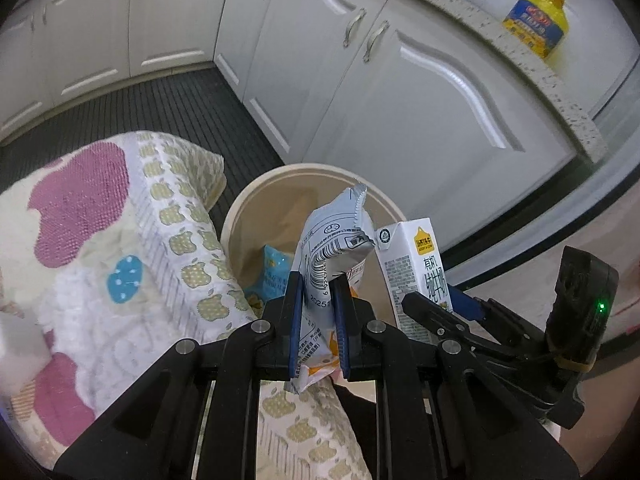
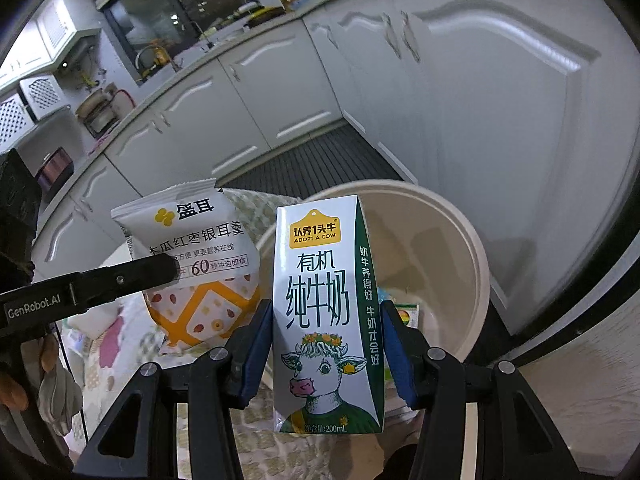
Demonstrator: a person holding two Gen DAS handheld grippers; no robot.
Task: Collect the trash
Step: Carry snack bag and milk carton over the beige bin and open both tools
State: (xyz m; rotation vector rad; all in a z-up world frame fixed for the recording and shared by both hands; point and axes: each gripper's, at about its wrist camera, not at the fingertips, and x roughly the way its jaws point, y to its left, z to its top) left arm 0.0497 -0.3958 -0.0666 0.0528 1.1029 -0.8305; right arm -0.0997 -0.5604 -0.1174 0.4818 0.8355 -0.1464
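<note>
Two grippers each held a piece of trash above a round beige bin [image 1: 240,216] on the floor. On the left lay a patterned cloth [image 1: 120,248] with purple patches and small apples, its edge touching the bin's left rim. The left gripper [image 1: 319,292] had its jaws clenched on a crumpled grey snack packet [image 1: 336,240], which stuck up over the bin's mouth. Inside the bin lay a blue wrapper [image 1: 272,268]. Just right of the packet, the right gripper [image 2: 326,332] had its jaws grasping a white milk carton [image 2: 320,304], upright, with a cow printed on its front, over the bin's near rim. White cupboards [image 1: 400,92] stood behind, and a yellow bottle [image 1: 538,24] sat on the tabletop at the far right.
</note>
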